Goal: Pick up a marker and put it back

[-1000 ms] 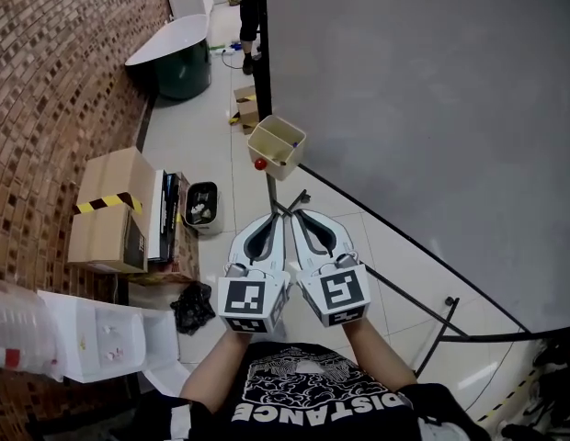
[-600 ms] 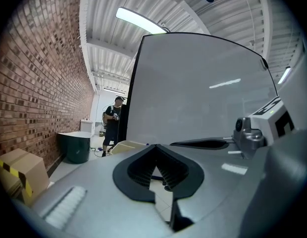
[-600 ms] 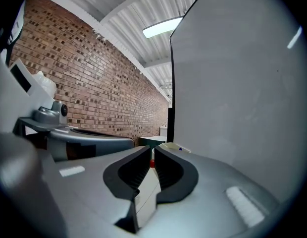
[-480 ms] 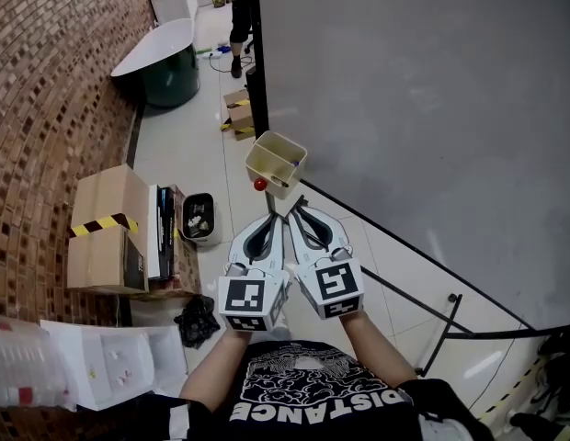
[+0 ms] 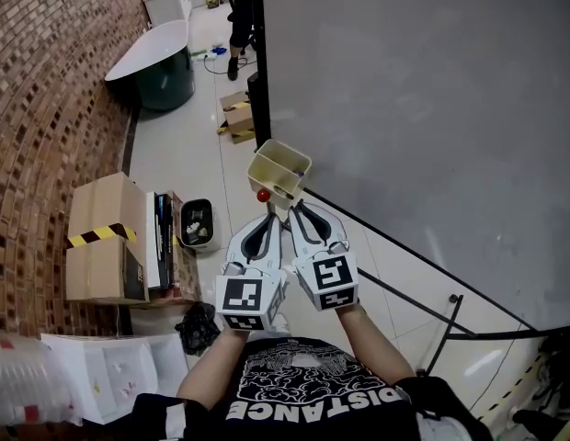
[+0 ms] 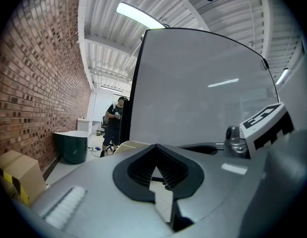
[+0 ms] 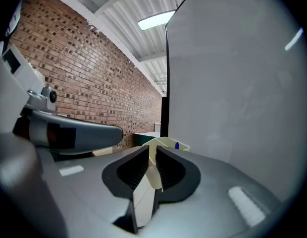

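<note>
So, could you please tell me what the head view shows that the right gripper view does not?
Only the head view shows the cardboard boxes, the red ball beside the cream holder and the person's black T-shirt. Only the right gripper view shows the ceiling and its lamp. Both show the brick wall, the whiteboard, the holder and the left gripper.

Made out one marker (image 7: 177, 145) only by its blue cap, poking just above the rim of the cream holder (image 5: 265, 175) at the whiteboard's lower edge. Could not tell marker from knob in the red tip (image 5: 263, 195) at the holder's corner.
</note>
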